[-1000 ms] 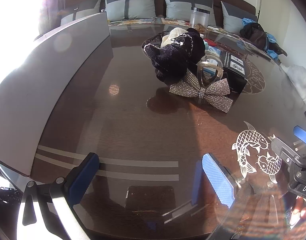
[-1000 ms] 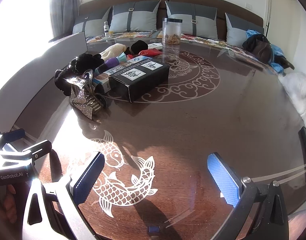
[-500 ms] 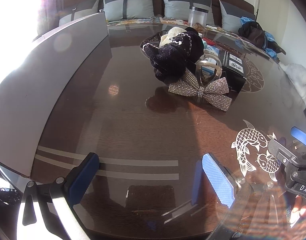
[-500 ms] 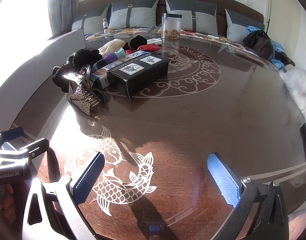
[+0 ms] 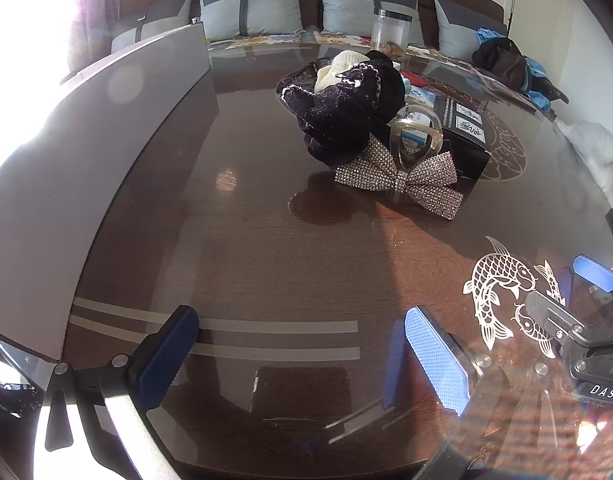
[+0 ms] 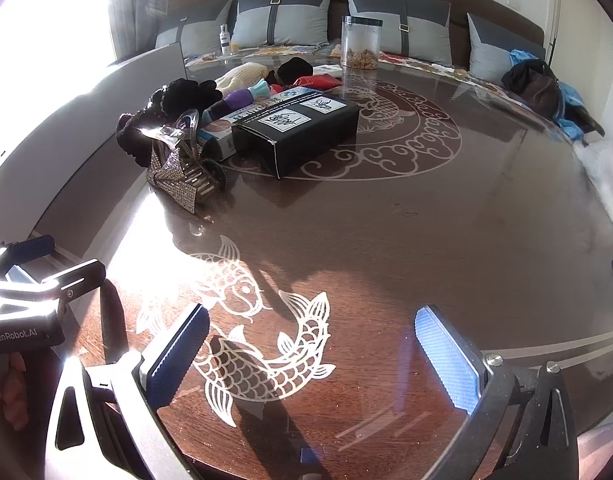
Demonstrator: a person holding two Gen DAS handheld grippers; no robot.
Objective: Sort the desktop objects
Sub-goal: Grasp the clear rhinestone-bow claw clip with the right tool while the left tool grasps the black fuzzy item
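A pile of objects sits on the dark round table [image 5: 266, 264]: a black knit glove [image 5: 342, 120], a cream knit item [image 5: 338, 66], a rhinestone bow hair clip [image 5: 402, 178] with a clear claw clip [image 5: 416, 136] on it, and a black box [image 6: 298, 128]. The bow [image 6: 174, 176], a blue-white box [image 6: 222, 130] and a purple and teal item [image 6: 242, 98] show in the right wrist view. My left gripper [image 5: 302, 356] is open and empty, well short of the pile. My right gripper [image 6: 310, 356] is open and empty above the fish inlay [image 6: 250, 320].
A clear jar [image 6: 360, 42] stands at the table's far edge. A grey raised panel [image 5: 86, 140] curves along the left side. A sofa with cushions [image 6: 282, 16], dark clothes [image 6: 534, 84] and a white furry thing [image 6: 602, 168] lie beyond the table.
Both grippers have edged slightly forward toward the pile, which sits a little lower and larger in view. Both stay open.
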